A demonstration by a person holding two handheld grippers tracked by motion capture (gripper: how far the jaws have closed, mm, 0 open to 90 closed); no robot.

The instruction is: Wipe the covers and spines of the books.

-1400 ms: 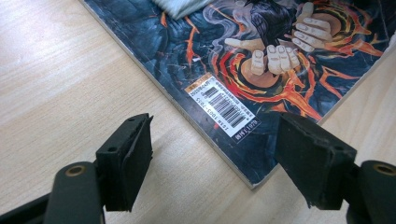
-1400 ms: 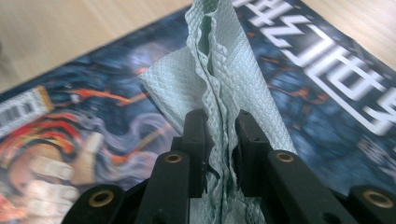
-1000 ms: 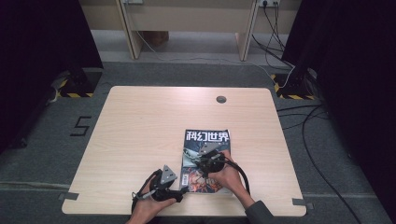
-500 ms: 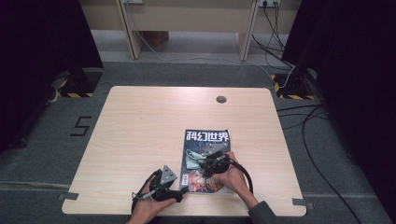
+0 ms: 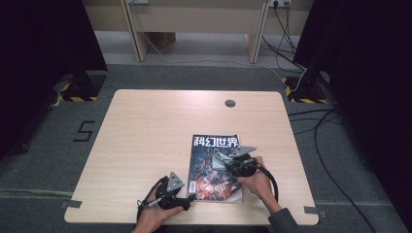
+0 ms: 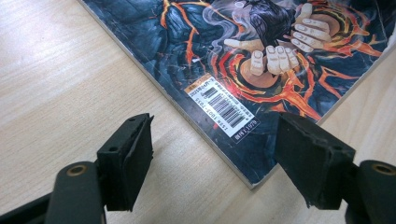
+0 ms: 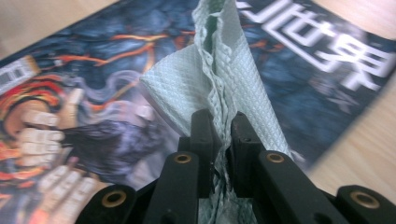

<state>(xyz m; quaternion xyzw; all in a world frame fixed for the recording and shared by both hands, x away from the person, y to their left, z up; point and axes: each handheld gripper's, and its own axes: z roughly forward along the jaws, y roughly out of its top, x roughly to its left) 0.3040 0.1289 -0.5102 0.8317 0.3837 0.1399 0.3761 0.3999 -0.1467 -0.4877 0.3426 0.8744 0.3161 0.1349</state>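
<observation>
A magazine [image 5: 214, 167] with a dark, fiery cover lies on the wooden table [image 5: 145, 136], near its front edge. My right gripper [image 5: 222, 159] hangs over the cover, shut on a folded pale green paper towel [image 7: 219, 70]; the jaws have just closed further on it. The towel stands up between the pads above the magazine [image 7: 93, 70]. My left gripper [image 5: 192, 197] rests open at the front left corner of the magazine [image 6: 261, 70]. In its own view, my left gripper [image 6: 215, 158] straddles that corner near the barcode and the pads touch nothing.
A round cable hole [image 5: 230, 103] sits at the table's far side. Bare wood stretches left of the magazine. Cables [image 5: 320, 131] lie on the grey floor to the right, and black curtains stand on both sides.
My right gripper has slid to the right across the magazine cover with the towel in it. The left gripper has stayed put.
</observation>
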